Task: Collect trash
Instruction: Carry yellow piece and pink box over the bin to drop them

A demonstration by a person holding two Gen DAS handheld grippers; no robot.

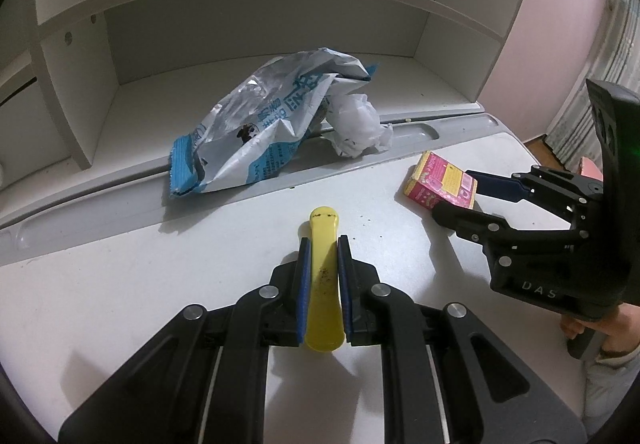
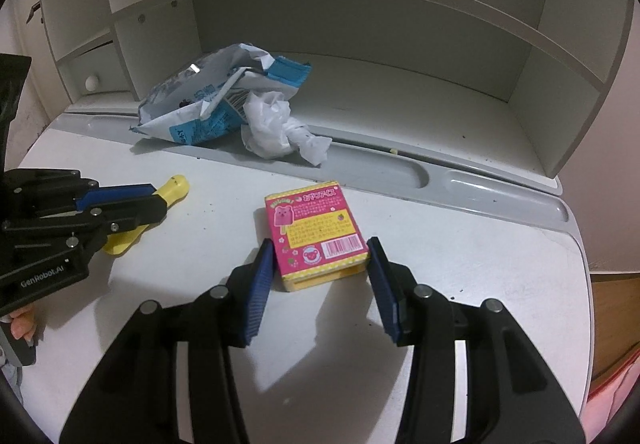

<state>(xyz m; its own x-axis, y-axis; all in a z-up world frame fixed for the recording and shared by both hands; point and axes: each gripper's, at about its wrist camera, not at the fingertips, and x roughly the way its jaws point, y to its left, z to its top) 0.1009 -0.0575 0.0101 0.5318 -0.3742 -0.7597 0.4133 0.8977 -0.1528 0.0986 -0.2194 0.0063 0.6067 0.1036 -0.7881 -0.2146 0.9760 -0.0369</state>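
Pink carton (image 2: pixel 316 230): flat on worktop (image 2: pixel 460 244), between right gripper (image 2: pixel 320 276) jaws, near end first, long axis running away toward the shelf; pads flank both sides, contact unclear. Likely light, thin card, crushable; best taken across side walls. Left gripper (image 1: pixel 323 276): pinching yellow handle (image 1: pixel 323 276).

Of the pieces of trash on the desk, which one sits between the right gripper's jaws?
The pink and yellow box. The blue and white wrapper and crumpled white paper lie farther back in the grey tray.
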